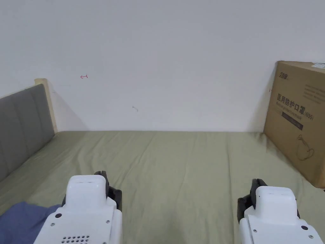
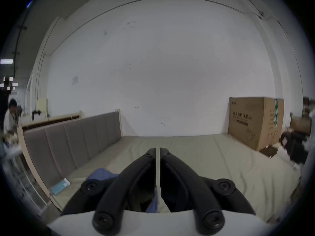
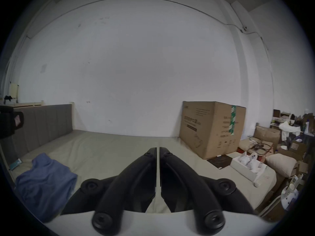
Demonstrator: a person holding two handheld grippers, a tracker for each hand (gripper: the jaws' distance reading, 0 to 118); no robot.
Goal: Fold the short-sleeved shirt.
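While both tongs, left (image 2: 157,150) and right (image 3: 158,149), are hovering closed and empty over the bed (image 1: 177,159), folding is not begun; next, reaching left for the crumpled shirt (image 3: 44,180).

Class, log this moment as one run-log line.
shirt: crumpled, unfolded, bed's left side | left tongs: shut, empty | right tongs: shut, empty | fold: not begun

The head view looks from above and slightly downward across the bed (image 1: 177,159) toward the white wall (image 1: 165,63), with the backs of both grippers close at its lower edge. The left gripper view and the right gripper view sit low over the bed, side by side, and each faces the same wall along its own jaws. All three views share the bed, the wall, the grey headboard (image 1: 22,124) and the cardboard box (image 1: 298,120).
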